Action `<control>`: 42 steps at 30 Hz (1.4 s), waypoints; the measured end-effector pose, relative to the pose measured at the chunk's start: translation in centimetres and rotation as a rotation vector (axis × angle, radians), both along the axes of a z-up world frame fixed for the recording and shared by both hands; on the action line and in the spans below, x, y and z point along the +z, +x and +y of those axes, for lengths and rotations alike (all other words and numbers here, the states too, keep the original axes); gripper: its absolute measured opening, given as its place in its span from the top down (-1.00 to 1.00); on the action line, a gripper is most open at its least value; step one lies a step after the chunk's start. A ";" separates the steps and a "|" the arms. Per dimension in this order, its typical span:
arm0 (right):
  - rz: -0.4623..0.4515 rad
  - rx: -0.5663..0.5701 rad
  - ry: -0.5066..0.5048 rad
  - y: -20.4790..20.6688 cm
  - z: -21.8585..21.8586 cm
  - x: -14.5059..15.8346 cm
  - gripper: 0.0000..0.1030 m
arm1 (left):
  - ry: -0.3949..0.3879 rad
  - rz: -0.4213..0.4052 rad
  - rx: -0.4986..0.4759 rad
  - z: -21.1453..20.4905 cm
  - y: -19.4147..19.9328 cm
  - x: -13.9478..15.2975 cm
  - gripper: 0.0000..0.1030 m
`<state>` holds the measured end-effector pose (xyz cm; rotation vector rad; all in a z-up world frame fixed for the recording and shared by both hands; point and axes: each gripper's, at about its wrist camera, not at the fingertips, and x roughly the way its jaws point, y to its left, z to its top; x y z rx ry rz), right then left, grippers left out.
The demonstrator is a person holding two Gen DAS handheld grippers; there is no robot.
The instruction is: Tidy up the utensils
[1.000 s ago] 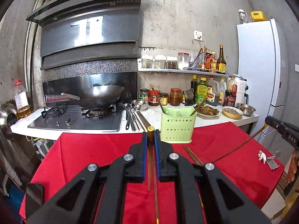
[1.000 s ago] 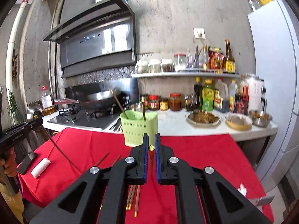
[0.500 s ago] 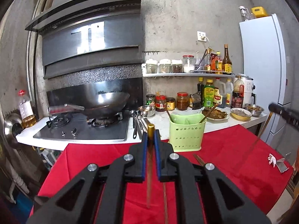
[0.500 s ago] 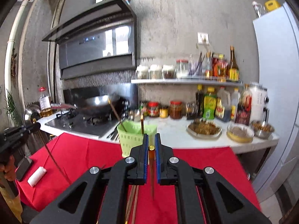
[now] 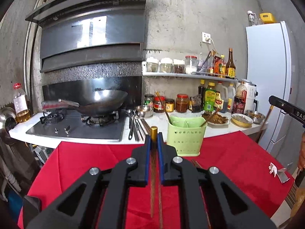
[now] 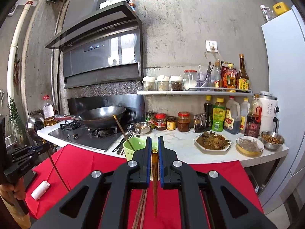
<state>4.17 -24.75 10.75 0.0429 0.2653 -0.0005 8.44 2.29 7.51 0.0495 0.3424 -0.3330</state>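
The left hand-held gripper (image 5: 154,143) was clamped on a brown chopstick (image 5: 153,173) whose gold-capped end stood just above the fingertips, while its long axis ran down between the jaws, the thin tip hanging over the red-clothed surface (image 5: 95,156). The right hand-held gripper (image 6: 154,147) pinched a second chopstick (image 6: 154,183) the same way, gold cap up and between the pads, tapered end pointing down toward the cloth. Beneath it, more chopsticks (image 6: 142,206) lay lengthwise on the red cloth. The green utensil holder (image 5: 185,139) stood just ahead and right of the left gripper, and directly behind the right gripper's fingers in that view, with two chopsticks leaning in it, one to each side.

On the right gripper's body, seen from the left camera, the letters "DAS" (image 5: 300,114) could be read; bottle labels were too small to make out.

Compared with a second before, the right gripper had risen: the holder had sunk behind its fingers. The left gripper had shifted sideways, putting the holder farther right. Both grips were unchanged.
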 end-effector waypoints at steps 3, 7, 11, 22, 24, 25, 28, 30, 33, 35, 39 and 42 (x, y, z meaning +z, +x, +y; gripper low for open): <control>0.039 0.010 -0.010 0.3 0.3 -1.2 0.86 | 0.009 0.011 0.003 0.0 -0.4 -0.4 0.86; 0.078 0.014 -0.024 0.4 0.7 -2.9 0.86 | 0.043 0.041 0.016 0.0 -0.7 -1.8 0.86; 0.129 0.024 -0.012 1.7 0.8 -4.4 0.86 | 0.050 0.058 0.024 0.2 -0.6 -2.6 0.86; 0.045 0.014 -0.058 -0.7 1.2 0.2 0.86 | 0.078 0.055 0.041 0.3 -0.8 -3.0 0.85; 0.074 0.015 -0.059 -0.3 1.0 -0.1 0.86 | 0.074 0.055 0.040 0.4 -0.8 -3.0 0.85; 0.089 0.009 -0.065 0.0 0.9 -0.5 0.86 | 0.074 0.053 0.040 0.4 -0.8 -3.1 0.85; 0.130 0.017 -0.050 0.5 0.6 -1.9 0.86 | 0.068 0.059 0.039 0.5 -0.9 -3.2 0.85; 0.114 0.015 -0.047 0.1 0.5 -2.0 0.86 | 0.068 0.061 0.040 0.5 -0.9 -3.2 0.85; 0.074 0.020 -0.065 -0.8 1.0 -0.7 0.87 | 0.066 0.069 0.038 0.6 -0.7 -3.1 0.85; 0.059 0.023 -0.076 -1.0 1.1 -0.1 0.87 | 0.061 0.072 0.042 0.7 -0.6 -3.1 0.85; 0.067 0.025 -0.076 -0.6 1.1 -0.2 0.87 | 0.056 0.072 0.040 0.6 -0.6 -3.1 0.85; 0.096 0.031 -0.062 0.1 0.9 -1.1 0.86 | 0.061 0.073 0.036 0.5 -0.5 -3.1 0.85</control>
